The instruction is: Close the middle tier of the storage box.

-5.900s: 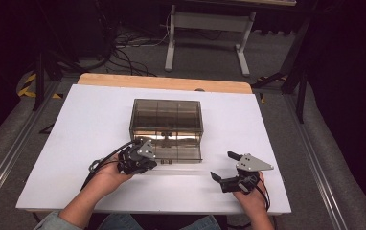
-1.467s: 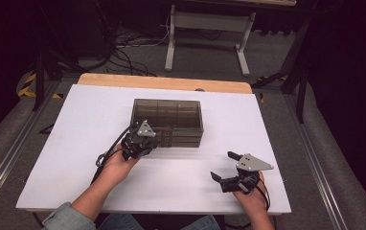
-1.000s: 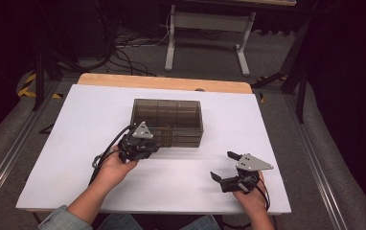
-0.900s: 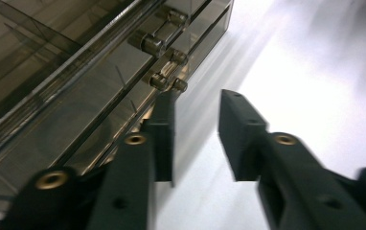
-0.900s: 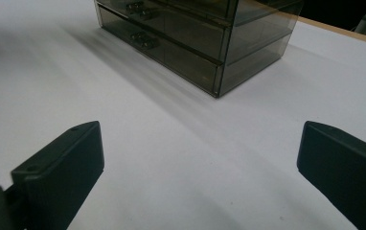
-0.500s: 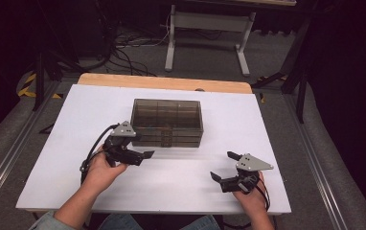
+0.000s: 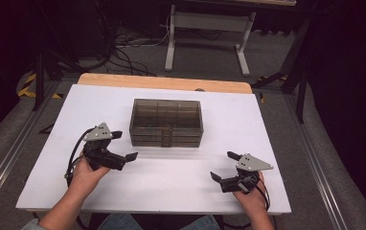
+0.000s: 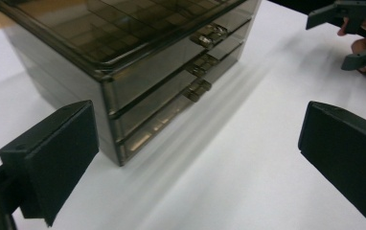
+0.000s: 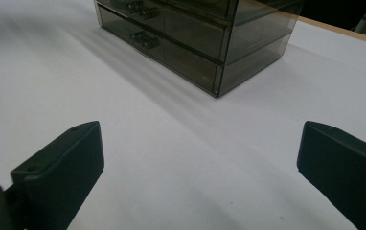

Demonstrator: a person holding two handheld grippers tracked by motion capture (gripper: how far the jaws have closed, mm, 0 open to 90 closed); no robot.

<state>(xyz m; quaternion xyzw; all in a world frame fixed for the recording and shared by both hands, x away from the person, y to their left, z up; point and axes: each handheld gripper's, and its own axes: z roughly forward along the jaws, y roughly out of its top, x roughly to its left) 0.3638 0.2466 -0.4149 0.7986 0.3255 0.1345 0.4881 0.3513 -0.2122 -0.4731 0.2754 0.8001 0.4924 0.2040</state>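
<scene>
White table (image 7: 123,103), drawer box (image 7: 166,122) (closed), tools apart

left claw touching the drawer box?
Apart. High view: left claw sits left of the drawer box, white table between them.

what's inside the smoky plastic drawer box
Through the tinted top of the drawer box, a grid of small dividers shows. All three drawers are shut; the dark plastic hides whether the compartments hold anything.

Smoky brown drawer box (image 7: 166,122) — white table (image 7: 171,177), black jaws.
</scene>
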